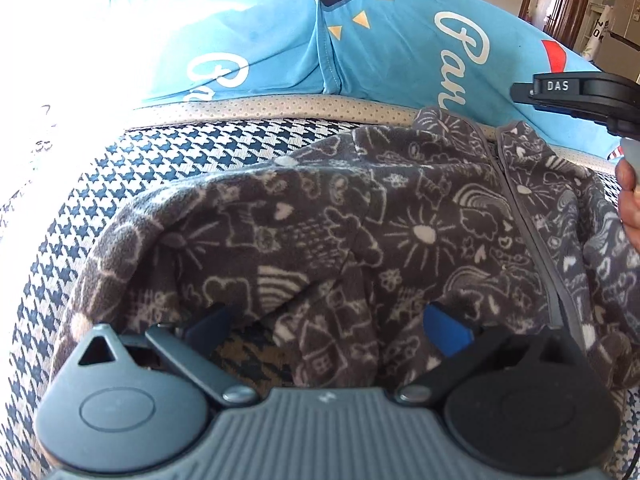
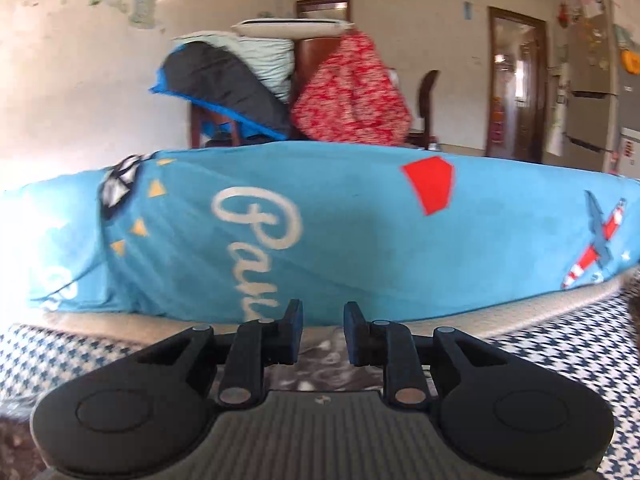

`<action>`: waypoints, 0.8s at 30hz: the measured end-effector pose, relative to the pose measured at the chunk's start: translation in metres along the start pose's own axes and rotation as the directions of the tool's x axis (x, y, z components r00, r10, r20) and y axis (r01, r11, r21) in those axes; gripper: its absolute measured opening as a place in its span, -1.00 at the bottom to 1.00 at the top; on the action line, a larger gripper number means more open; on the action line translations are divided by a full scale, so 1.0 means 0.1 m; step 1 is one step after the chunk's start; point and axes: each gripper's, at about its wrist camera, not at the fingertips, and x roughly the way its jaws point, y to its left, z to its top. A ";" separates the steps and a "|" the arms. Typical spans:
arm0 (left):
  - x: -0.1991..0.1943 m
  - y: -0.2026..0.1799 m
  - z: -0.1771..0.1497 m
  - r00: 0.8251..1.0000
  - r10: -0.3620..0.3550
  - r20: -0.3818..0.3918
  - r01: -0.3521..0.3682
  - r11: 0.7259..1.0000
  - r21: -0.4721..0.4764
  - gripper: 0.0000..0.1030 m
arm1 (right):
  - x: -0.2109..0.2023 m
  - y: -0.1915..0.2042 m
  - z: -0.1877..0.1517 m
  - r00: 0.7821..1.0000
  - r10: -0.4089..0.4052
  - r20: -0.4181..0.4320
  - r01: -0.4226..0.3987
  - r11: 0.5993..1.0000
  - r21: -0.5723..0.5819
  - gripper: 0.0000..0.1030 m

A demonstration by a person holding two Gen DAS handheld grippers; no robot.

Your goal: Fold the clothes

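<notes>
1. Grey fleece printed with pale suns, rainbows, hearts and houses: a zip-front garment (image 1: 360, 224) lies rumpled on a houndstooth-patterned cover (image 1: 192, 148), its zip running down the right of the left wrist view.

2. The left gripper (image 1: 336, 320) points down at the garment's near edge. Its fingers stand wide apart, the dark left fingertip (image 1: 216, 316) at the fleece's hem and the blue-padded right fingertip (image 1: 444, 328) over the cloth; a fold of fleece lies between them, and neither pad presses on it.

3. Under the lifted near edge, a patch of the houndstooth cover shows between the left fingers.

4. The right gripper (image 2: 322, 336) is raised and looks across the room. Its fingers stand narrowly parted, with a clear gap between the blue pads and no cloth in that gap. Blurred grey fleece shows below and behind them, apart from the pads.

5. In the left wrist view the right gripper's black body, lettered "DAS", sits at the upper right above the garment's collar end, with part of a hand (image 1: 628, 196) just beneath it at the frame's edge.

6. Behind the garment a blue blanket (image 2: 320, 220) with white script lettering, a red patch and a red-and-white aeroplane lies heaped along a beige dotted border (image 1: 280, 106).

7. Beyond it, bedding is piled on a wooden chair (image 2: 426, 96).
</notes>
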 end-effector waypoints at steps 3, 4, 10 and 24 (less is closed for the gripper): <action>0.01 0.01 -0.01 1.000 0.012 -0.009 -0.012 1.000 -0.004 1.00 | 0.07 0.32 -0.06 0.994 0.096 -0.045 -0.101 0.989 -0.113 -0.59; 0.01 0.02 -0.01 1.000 0.016 -0.011 -0.016 1.000 -0.005 1.00 | 0.10 0.41 -0.08 0.994 0.096 -0.060 -0.104 0.984 -0.146 -0.59; 0.01 0.02 -0.02 1.000 0.020 -0.018 -0.020 1.000 -0.011 1.00 | 0.13 0.73 -0.04 0.997 -0.042 -0.058 0.019 0.935 -0.355 -0.59; 0.09 0.03 -0.03 0.997 0.052 -0.056 -0.053 0.998 -0.018 1.00 | 0.75 0.96 -0.16 0.961 0.050 -0.271 -0.075 0.994 -0.084 -0.38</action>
